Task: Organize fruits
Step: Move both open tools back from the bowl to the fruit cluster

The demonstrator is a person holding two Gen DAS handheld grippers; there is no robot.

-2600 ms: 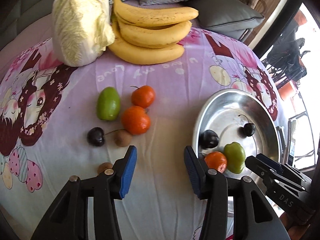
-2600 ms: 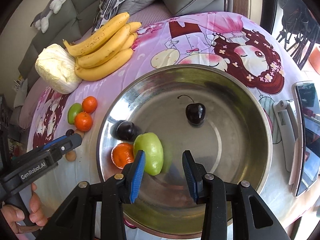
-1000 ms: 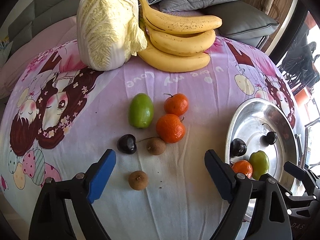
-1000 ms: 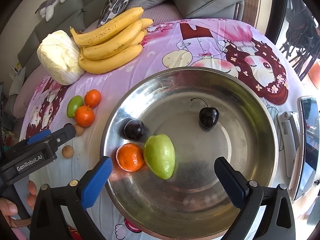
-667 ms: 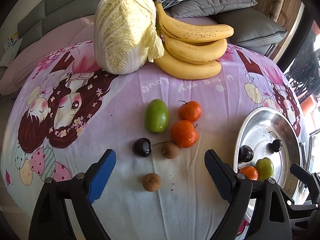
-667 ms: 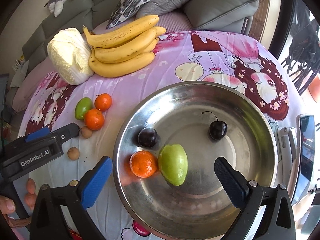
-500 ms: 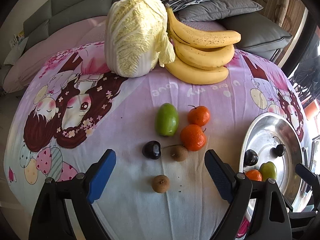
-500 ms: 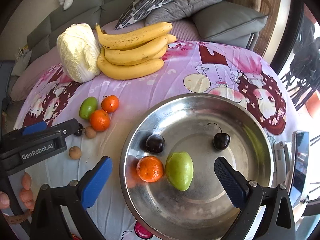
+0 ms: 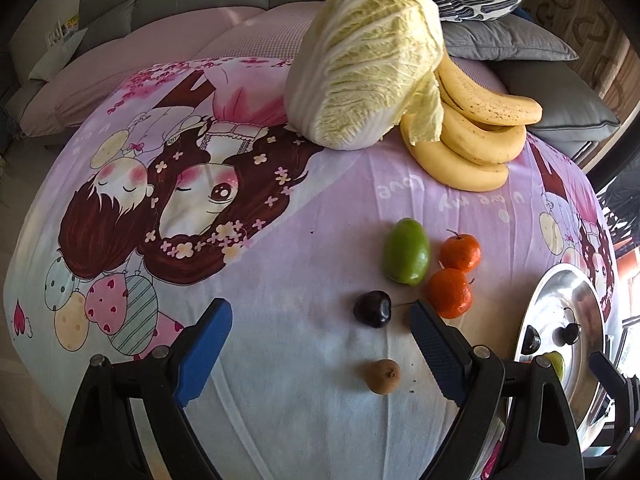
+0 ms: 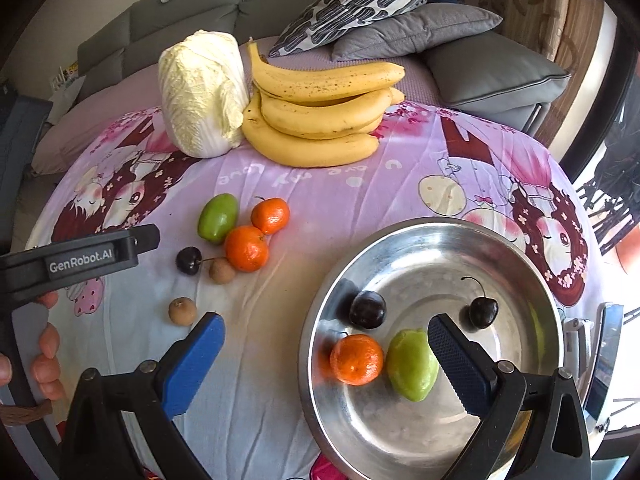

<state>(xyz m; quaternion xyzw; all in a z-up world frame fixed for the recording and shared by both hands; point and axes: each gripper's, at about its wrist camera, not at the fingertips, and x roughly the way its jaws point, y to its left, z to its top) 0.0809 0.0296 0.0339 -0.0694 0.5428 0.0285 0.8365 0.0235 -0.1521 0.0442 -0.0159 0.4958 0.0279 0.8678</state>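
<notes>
On the pink cartoon cloth lie a green fruit [image 9: 406,251], two tangerines [image 9: 449,293], a dark cherry [image 9: 372,309] and two small brown fruits [image 10: 182,311]; one of them [image 9: 383,376] sits nearest my left gripper. My left gripper [image 9: 320,344] hangs open and empty above the cloth, left of this cluster. The steel bowl [image 10: 424,236] holds a tangerine [image 10: 356,359], a green fruit [image 10: 412,364], and two cherries [image 10: 367,309]. My right gripper [image 10: 326,356] is open and empty over the bowl's left rim.
A napa cabbage [image 9: 364,64] and a bunch of bananas [image 10: 320,114] lie at the far side of the cloth. Grey cushions [image 10: 416,32] and a sofa are behind. A phone [image 10: 608,356] lies at the right of the bowl. A hand [image 10: 44,356] grips the left tool.
Both views have swung left: the cloth's left side now fills the left view, the bowl slid to its right edge. In the right view the bowl shifted right and the loose fruits came in.
</notes>
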